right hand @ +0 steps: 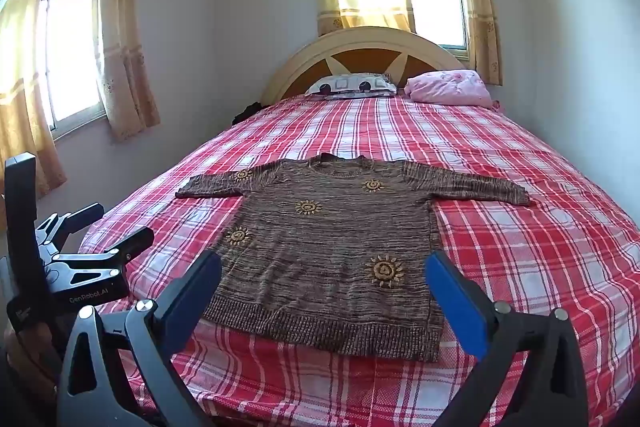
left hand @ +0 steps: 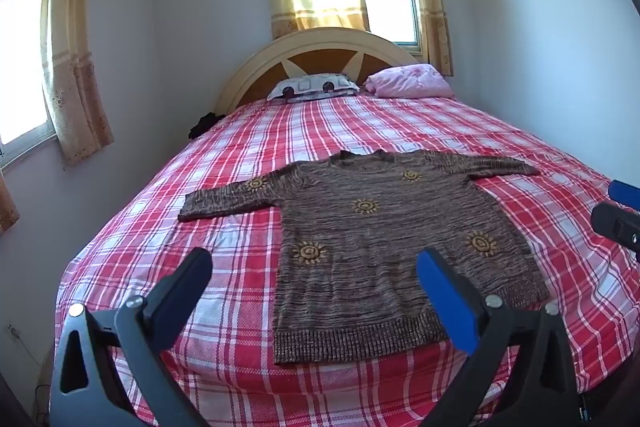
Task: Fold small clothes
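Note:
A brown knit sweater with yellow sun motifs lies flat, front up, on the red plaid bed, both sleeves spread out sideways and the hem toward me. It also shows in the right wrist view. My left gripper is open and empty, held above the bed's near end over the sweater's lower left part. My right gripper is open and empty, above the sweater's hem. The left gripper also appears at the left edge of the right wrist view, and part of the right gripper at the right edge of the left wrist view.
The bed fills the room between a left wall with windows and a right wall. A patterned pillow, a pink folded quilt and a rounded headboard are at the far end. A dark item lies at the bed's far left edge.

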Demonstrator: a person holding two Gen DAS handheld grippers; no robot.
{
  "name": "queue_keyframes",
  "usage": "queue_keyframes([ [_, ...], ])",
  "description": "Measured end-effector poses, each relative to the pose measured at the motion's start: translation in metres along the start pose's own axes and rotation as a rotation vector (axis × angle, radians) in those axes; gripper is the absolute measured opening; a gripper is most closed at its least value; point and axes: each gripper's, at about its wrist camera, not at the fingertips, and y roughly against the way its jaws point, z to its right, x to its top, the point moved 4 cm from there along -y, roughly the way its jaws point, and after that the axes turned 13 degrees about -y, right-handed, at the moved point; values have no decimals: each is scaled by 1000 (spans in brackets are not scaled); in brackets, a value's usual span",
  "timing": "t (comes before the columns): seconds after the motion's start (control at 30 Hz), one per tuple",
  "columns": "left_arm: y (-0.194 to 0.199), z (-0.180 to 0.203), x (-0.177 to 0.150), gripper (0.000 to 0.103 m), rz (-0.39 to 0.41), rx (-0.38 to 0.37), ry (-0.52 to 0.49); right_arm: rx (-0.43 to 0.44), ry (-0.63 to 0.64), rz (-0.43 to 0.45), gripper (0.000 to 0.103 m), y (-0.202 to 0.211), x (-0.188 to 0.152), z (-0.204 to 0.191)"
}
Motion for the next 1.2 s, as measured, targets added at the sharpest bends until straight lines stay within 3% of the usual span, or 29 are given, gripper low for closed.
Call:
queue_keyframes([
  [1.2, 1, -4, -1, 103, 1, 0, 9, 0, 2, -24, 102, -5, -2, -3],
])
